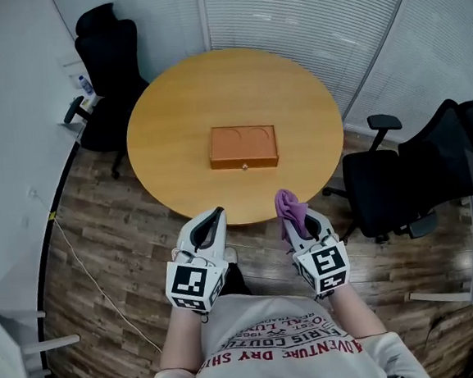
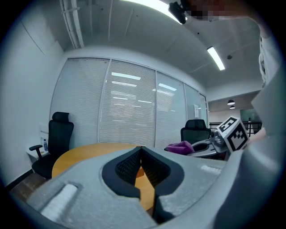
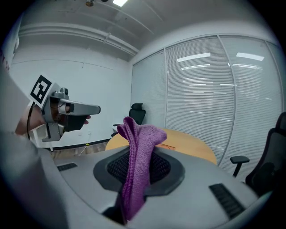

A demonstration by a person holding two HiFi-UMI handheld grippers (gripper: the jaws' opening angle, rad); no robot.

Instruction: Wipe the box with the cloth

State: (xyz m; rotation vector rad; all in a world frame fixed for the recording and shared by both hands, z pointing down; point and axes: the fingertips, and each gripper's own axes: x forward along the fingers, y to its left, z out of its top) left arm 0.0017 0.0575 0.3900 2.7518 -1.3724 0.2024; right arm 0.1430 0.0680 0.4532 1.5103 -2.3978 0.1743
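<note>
On wood flooring, a black office chair (image 1: 109, 68) stands left of a round wooden table (image 1: 162, 133) with the orange box (image 1: 243, 146) flat at its middle, nothing between it and the near-edge grippers: left gripper (image 1: 215, 215) clenched empty, right gripper (image 1: 302, 224) clamping the purple cloth (image 1: 288, 206), two more chairs (image 1: 420, 176) beyond.

Round table (image 1: 172, 107), black office chairs (image 1: 382, 189)
</note>
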